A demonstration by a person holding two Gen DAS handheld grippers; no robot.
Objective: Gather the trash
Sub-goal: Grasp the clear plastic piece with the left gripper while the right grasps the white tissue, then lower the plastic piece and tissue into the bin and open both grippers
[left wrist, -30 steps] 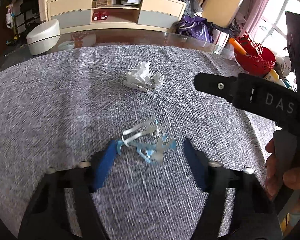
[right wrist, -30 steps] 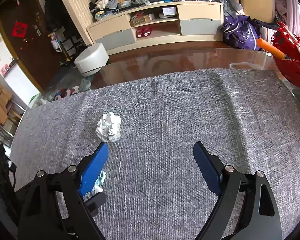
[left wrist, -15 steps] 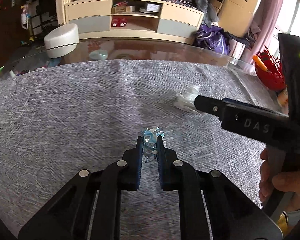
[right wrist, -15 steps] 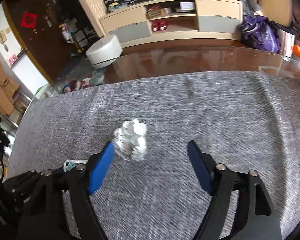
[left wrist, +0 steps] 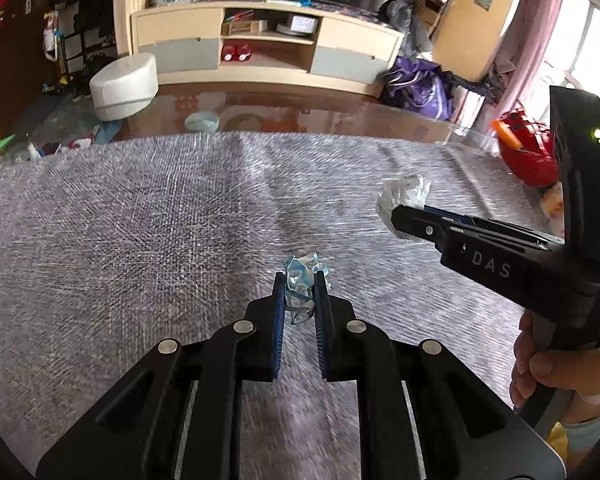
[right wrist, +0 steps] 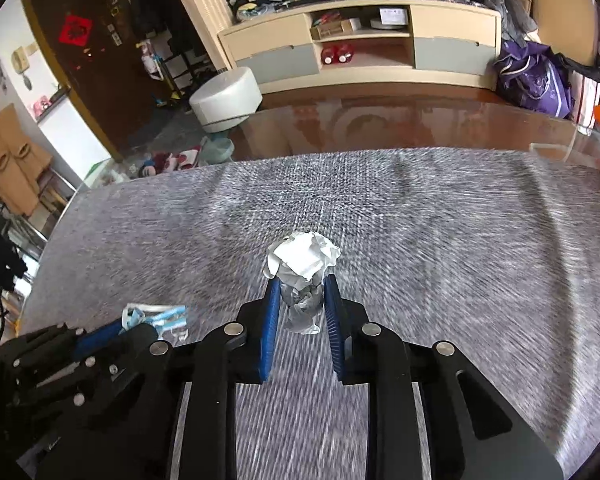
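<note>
My left gripper (left wrist: 299, 280) is shut on a crumpled blue and clear plastic wrapper (left wrist: 302, 276), held above the grey tablecloth (left wrist: 140, 240). My right gripper (right wrist: 301, 284) is shut on a crumpled white paper ball (right wrist: 303, 260), also off the cloth. In the left wrist view the right gripper (left wrist: 398, 210) reaches in from the right with the paper ball (left wrist: 404, 194) at its tip. In the right wrist view the left gripper (right wrist: 126, 326) sits at lower left with the wrapper (right wrist: 156, 318) in it.
A red basket (left wrist: 528, 156) with an orange item stands at the table's right edge. Bare glass tabletop (right wrist: 400, 128) lies beyond the cloth's far edge. Behind it are a white round stool (right wrist: 226, 98) and a low cabinet (right wrist: 360, 44).
My left gripper shut on the plastic wrapper and lifted it. My right gripper moved over the paper ball, shut on it and raised it.
</note>
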